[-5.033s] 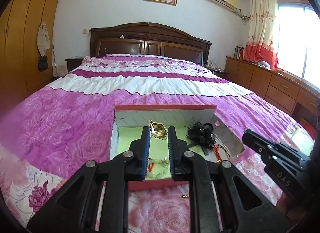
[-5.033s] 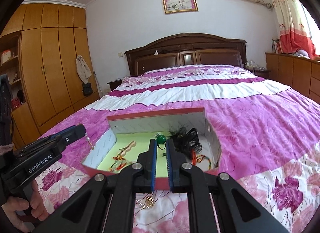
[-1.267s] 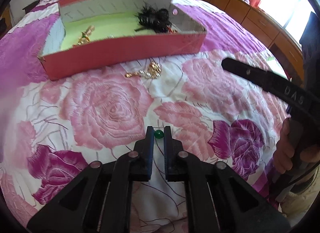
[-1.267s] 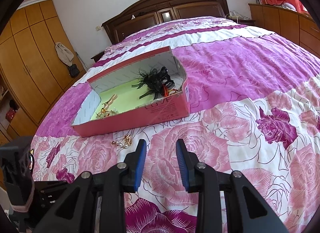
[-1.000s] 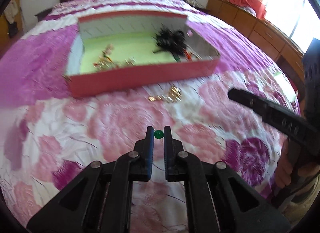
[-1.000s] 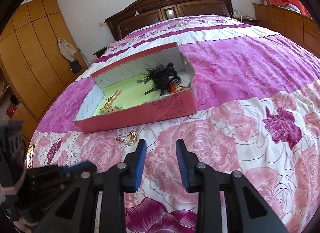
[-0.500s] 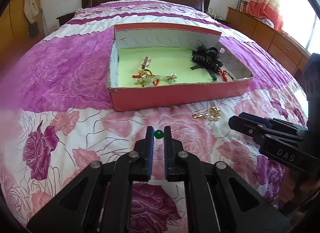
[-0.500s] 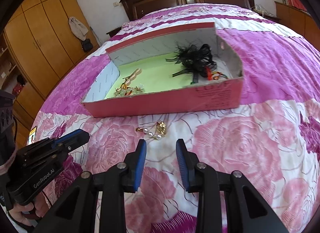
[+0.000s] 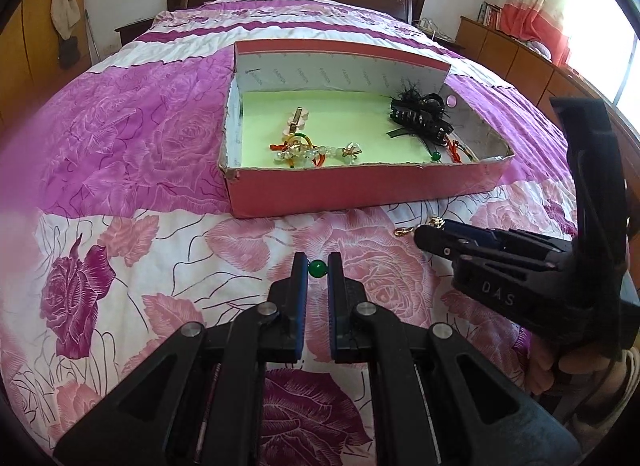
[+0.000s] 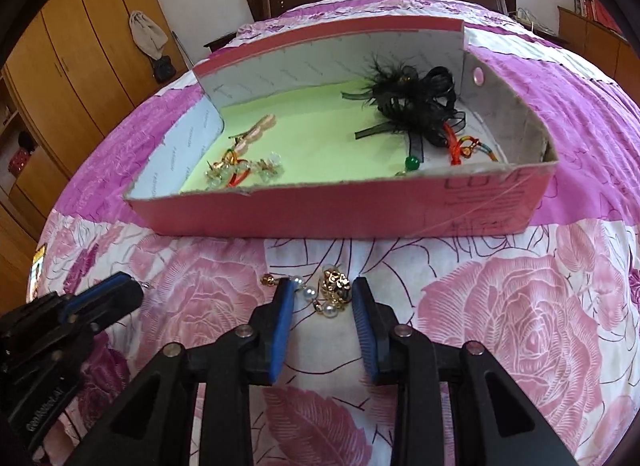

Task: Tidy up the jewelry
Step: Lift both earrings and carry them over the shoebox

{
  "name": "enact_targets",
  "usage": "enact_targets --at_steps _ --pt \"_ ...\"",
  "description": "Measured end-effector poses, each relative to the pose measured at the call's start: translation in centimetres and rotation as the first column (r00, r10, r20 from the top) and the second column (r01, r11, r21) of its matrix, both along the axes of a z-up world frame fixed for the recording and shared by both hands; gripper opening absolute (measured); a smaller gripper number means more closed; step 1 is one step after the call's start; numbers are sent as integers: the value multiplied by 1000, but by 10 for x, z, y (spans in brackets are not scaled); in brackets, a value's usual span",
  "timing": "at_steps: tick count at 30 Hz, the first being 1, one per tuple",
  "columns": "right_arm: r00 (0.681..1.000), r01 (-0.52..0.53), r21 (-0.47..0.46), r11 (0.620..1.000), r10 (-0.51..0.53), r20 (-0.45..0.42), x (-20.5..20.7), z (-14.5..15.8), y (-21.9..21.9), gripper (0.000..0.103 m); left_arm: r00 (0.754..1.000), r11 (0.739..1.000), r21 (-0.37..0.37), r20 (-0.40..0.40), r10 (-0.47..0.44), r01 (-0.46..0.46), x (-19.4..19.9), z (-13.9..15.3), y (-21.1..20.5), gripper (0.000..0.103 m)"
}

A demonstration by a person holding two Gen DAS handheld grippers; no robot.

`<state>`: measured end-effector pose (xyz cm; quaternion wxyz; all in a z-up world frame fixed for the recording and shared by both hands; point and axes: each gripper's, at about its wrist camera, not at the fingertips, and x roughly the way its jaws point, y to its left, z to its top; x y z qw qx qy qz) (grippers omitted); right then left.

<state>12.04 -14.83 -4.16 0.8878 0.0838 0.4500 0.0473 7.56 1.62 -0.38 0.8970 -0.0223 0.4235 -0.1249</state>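
Left tool (image 9: 318, 268) clamped on green bead (image 9: 318, 268), held above rose-patterned bedspread (image 9: 120, 250), short of pink box (image 9: 360, 193). Right tool (image 10: 323, 298) lowered over gold-and-pearl jewelry (image 10: 332, 294) lying on bedspread just before box front wall; jaws closing, jewelry seen between them, pads not yet pressed on it. Inside box on green lining: black feather hairpiece (image 10: 412, 97), beaded pieces (image 10: 240, 169), second green bead (image 10: 412, 163).

"DAS" is embossed on the right gripper (image 9: 430, 236) body; the box (image 10: 360, 213) front bears faint lettering, illegible
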Motion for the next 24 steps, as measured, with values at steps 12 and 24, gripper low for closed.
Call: enact_targets --at_steps 12,24 --pt "995 -41 8 999 40 89 -30 23 0 12 999 1000 -7 36 -9 9 -8 14 -8 1" --pt "971 -43 -11 999 45 234 -69 57 -5 12 990 998 -66 140 -9 19 -17 38 -14 1"
